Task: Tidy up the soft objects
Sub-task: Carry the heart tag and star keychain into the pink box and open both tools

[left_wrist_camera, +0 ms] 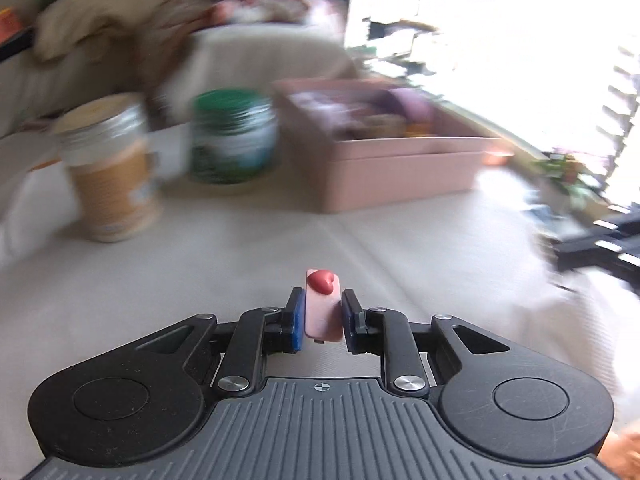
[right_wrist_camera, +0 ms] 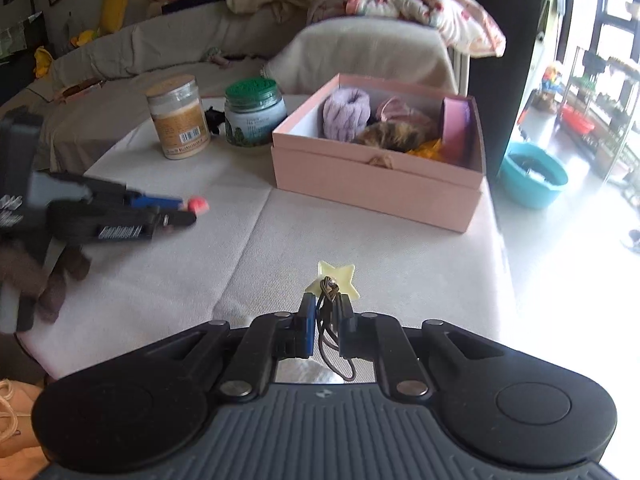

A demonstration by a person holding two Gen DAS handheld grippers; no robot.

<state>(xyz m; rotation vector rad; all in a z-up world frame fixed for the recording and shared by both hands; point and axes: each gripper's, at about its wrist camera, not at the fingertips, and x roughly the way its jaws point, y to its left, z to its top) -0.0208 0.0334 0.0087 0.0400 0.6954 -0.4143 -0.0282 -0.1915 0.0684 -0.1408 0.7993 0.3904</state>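
Observation:
My left gripper (left_wrist_camera: 322, 312) is shut on a pink clip with a red heart (left_wrist_camera: 322, 304), held above the cloth-covered table (left_wrist_camera: 240, 272); the view is blurred. It also shows in the right wrist view (right_wrist_camera: 188, 210) at the left, with the pink clip (right_wrist_camera: 197, 204) at its tip. My right gripper (right_wrist_camera: 325, 312) is shut on a hair tie with a pale yellow star (right_wrist_camera: 336, 278), its brown elastic (right_wrist_camera: 332, 344) hanging between the fingers. The open pink box (right_wrist_camera: 376, 184) ahead holds a lilac scrunchie (right_wrist_camera: 346, 114), a furry brown scrunchie (right_wrist_camera: 390, 136) and other soft pieces.
A jar with a tan label (right_wrist_camera: 178, 118) and a green-lidded jar (right_wrist_camera: 254, 114) stand left of the box. A sofa with blankets (right_wrist_camera: 400, 4) lies behind the table. A blue basin (right_wrist_camera: 532, 180) sits on the floor at the right. The table's right edge runs beside the box.

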